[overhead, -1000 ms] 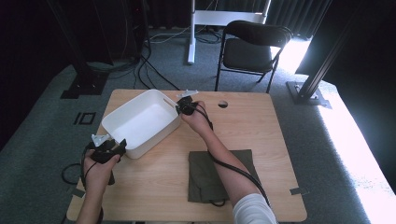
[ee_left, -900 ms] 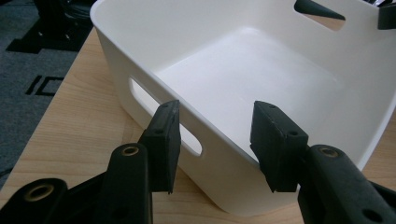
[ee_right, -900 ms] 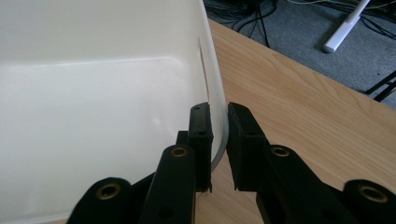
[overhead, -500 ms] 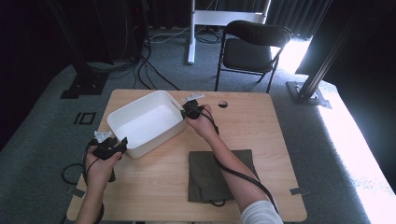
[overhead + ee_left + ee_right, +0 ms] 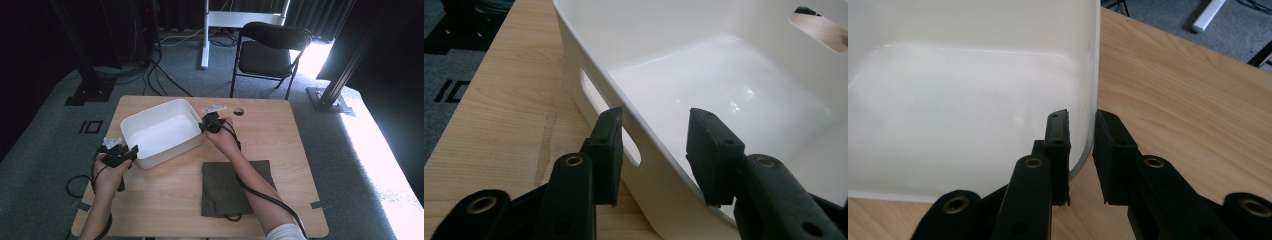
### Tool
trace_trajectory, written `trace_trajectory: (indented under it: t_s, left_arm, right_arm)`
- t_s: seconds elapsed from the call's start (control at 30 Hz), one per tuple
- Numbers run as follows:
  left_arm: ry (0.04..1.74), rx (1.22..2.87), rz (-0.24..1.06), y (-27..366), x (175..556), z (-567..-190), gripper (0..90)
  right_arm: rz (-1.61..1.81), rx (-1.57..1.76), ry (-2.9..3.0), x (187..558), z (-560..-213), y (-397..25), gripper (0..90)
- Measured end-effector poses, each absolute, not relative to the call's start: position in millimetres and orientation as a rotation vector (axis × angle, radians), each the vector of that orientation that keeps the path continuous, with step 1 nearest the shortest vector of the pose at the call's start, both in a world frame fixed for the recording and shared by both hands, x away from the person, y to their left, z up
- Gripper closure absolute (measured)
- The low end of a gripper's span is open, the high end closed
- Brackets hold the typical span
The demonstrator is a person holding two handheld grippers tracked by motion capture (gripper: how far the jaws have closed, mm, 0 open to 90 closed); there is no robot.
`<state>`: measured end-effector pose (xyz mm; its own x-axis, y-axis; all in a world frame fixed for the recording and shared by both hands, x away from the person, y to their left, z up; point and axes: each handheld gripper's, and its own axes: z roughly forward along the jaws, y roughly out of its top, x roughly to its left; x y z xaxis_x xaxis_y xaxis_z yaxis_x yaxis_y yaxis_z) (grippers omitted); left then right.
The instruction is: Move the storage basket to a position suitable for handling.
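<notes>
A white plastic tub [image 5: 160,135] stands empty on the wooden table [image 5: 290,135], left of centre. My right gripper [image 5: 202,125] is at the tub's right end. In the right gripper view the tub wall [image 5: 948,100] runs between the jaws of the right gripper [image 5: 1082,120], which are shut on its rim. My left gripper [image 5: 131,152] is at the tub's near left corner. In the left gripper view the left gripper [image 5: 656,120] is open and straddles the tub wall [image 5: 724,75] beside a handle slot, one jaw outside and one inside.
A folded olive cloth [image 5: 235,187] lies on the table's near side, partly under the right forearm. A small round hole [image 5: 238,111] sits near the table's far edge. A black folding chair [image 5: 270,50] stands beyond the table, with cables on the floor.
The tub has shifted to the right with my right gripper on its rim. My left gripper has followed to the right and now has its jaws over the tub's left wall.
</notes>
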<state>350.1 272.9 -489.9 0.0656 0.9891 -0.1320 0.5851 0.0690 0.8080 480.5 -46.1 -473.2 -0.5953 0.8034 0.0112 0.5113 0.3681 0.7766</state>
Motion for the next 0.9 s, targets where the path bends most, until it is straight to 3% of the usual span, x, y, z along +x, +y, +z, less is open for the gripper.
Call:
trace_trajectory:
  t_s: [0.9]
  left_arm:
    - [1.554, 1.685, 0.733, 256.9, 374.6, -500.5, 64.1]
  right_arm:
    - [1.100, 1.171, 2.253, 438.1, -470.4, -82.4, 76.6]
